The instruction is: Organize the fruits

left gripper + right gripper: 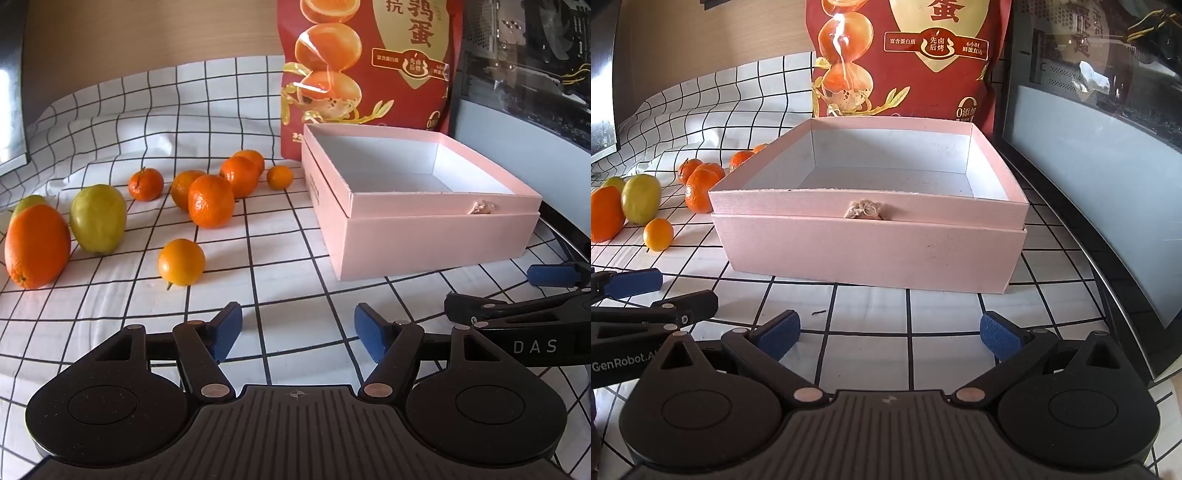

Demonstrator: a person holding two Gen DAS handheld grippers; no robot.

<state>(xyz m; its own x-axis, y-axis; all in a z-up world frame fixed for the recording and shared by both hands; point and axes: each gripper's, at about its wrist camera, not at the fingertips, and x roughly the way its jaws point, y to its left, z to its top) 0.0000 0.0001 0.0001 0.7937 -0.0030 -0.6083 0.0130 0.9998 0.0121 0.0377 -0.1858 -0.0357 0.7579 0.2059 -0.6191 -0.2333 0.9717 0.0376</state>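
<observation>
With both the left gripper (297, 338) and right gripper (890, 334) gaping wide and empty, the fruits (210, 201) are lying left of the pink box (436, 236), looking firm, smooth, roll-prone and best pinched across the middle.

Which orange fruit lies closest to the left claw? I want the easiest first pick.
The small yellow-orange citrus lying alone in front of the cluster, stem towards the camera. The other oranges sit farther back; the big orange is far left.

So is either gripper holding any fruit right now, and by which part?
Nothing is held. The left gripper and right gripper are both open above the checked white tablecloth.
</observation>
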